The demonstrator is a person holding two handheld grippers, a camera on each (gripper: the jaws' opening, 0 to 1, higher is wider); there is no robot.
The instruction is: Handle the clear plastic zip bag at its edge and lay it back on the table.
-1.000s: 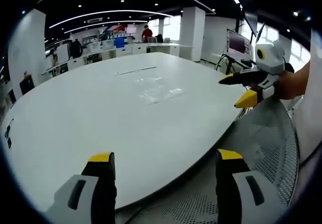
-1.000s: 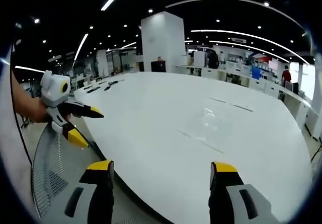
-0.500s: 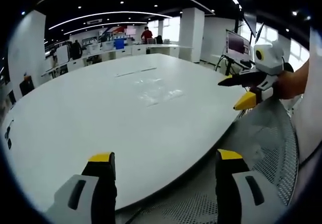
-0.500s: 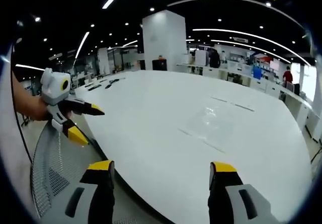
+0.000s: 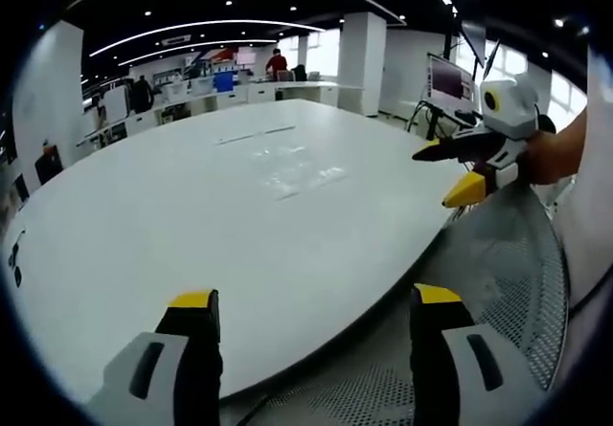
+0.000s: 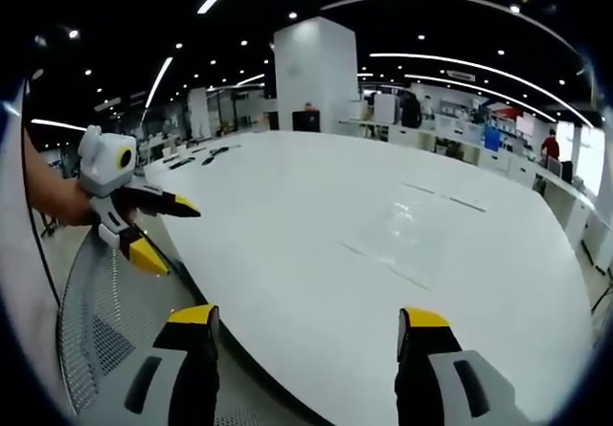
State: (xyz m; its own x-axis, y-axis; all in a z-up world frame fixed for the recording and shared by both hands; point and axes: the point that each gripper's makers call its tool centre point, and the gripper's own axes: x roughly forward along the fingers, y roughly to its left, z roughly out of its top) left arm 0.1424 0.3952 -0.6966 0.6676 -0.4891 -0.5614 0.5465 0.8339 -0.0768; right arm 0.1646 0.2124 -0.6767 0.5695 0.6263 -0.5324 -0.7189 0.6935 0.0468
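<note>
At twelve o'clock from both wide-open, empty grippers, left gripper (image 5: 305,302) and right gripper (image 6: 305,319), the clear zip bag (image 6: 404,237) lies flat on the white table (image 6: 287,215), well apart from either: either not yet taken up or already laid back.

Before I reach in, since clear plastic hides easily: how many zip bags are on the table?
1: the clear zip bag lies flat mid-table, ahead of both open grippers; another transparent one could go unnoticed.
</note>
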